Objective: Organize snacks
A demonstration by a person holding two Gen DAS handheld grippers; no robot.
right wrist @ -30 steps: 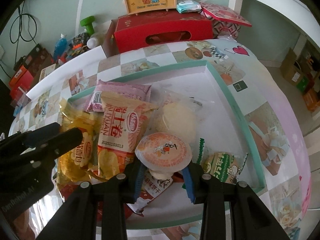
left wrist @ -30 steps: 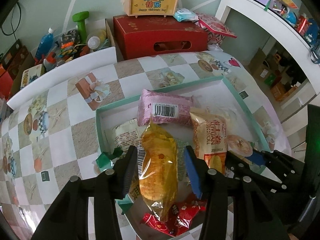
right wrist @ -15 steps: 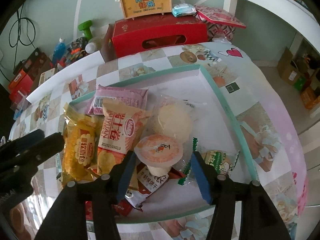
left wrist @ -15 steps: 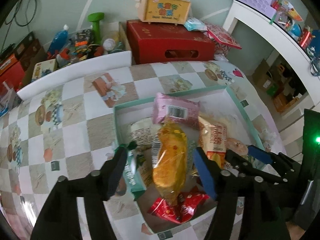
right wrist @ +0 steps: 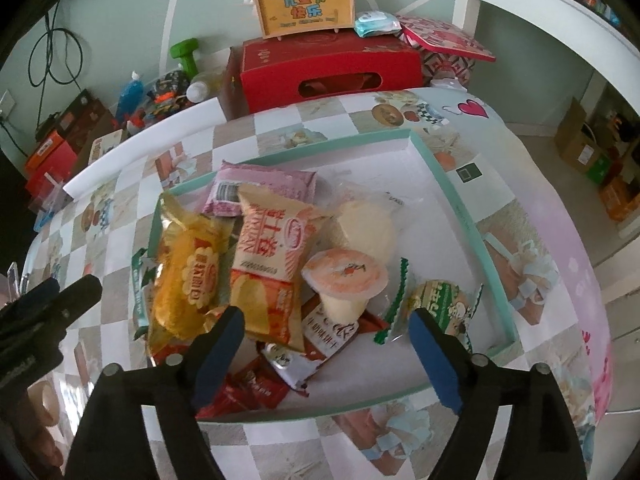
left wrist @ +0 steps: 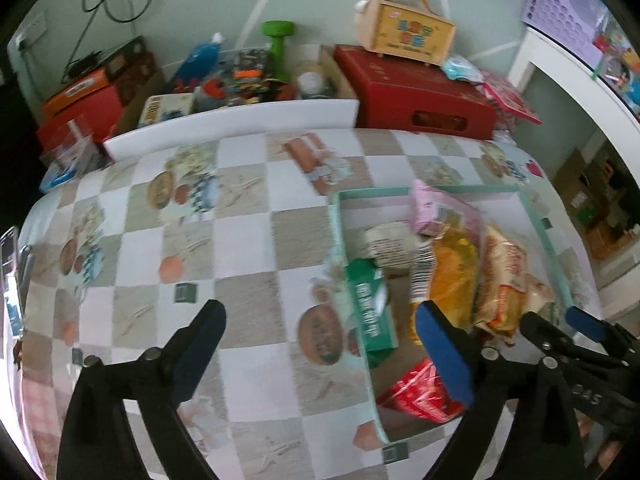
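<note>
A shallow teal-rimmed tray (right wrist: 460, 204) on the checkered table holds several snacks: a yellow cake pack (right wrist: 188, 280), an orange chip bag (right wrist: 272, 264), a pink pack (right wrist: 260, 188), a jelly cup (right wrist: 344, 280), a pale bun (right wrist: 368, 228), a green wrapped snack (right wrist: 440, 308) and red packets (right wrist: 248, 392). My right gripper (right wrist: 326, 354) is open and empty at the tray's near edge. My left gripper (left wrist: 320, 348) is open and empty over the table left of the tray (left wrist: 536, 224). The yellow pack (left wrist: 452, 276) and a green box (left wrist: 370, 308) lie in it.
A red box (right wrist: 332, 68) with a yellow carry-case (right wrist: 304, 0) on top stands behind the table. A white board (left wrist: 232, 124) runs along the far edge, with bottles, a green dumbbell (left wrist: 276, 44) and boxes behind. A white shelf (right wrist: 560, 20) stands right.
Both grippers opened wide and pulled back from the tray. The left let go of the yellow pack and swung left over the table. The right released the jelly cup.
</note>
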